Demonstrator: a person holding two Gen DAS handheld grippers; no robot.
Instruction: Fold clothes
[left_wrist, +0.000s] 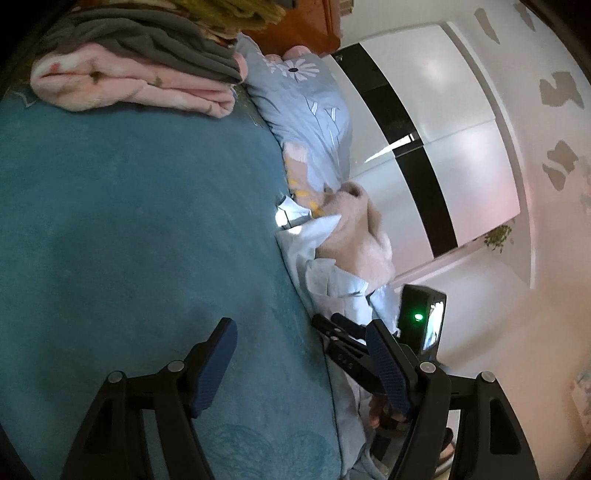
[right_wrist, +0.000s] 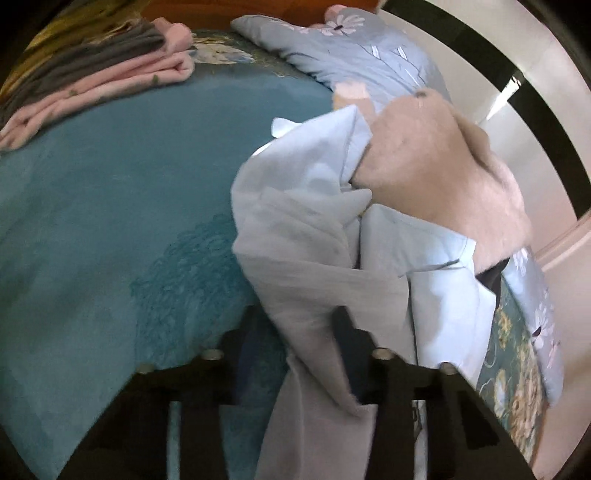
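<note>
A crumpled light blue shirt (right_wrist: 317, 229) lies at the right edge of the teal blanket (right_wrist: 110, 177). A beige fuzzy garment (right_wrist: 443, 162) rests on top of it. In the right wrist view, my right gripper (right_wrist: 299, 343) is shut on a hanging fold of the shirt, and the picture is blurred by motion. My left gripper (left_wrist: 303, 365) is open with nothing in it, low over the teal blanket (left_wrist: 129, 229). Just to its right are the shirt (left_wrist: 332, 284), the beige garment (left_wrist: 365, 240) and the right gripper (left_wrist: 334, 325).
A folded pink blanket (left_wrist: 129, 88) with a grey garment (left_wrist: 147, 44) on it sits at the far left of the bed. A blue floral quilt (left_wrist: 306, 107) lies along the far right edge. Beyond it stands a white wardrobe (left_wrist: 461, 155) with a black stripe.
</note>
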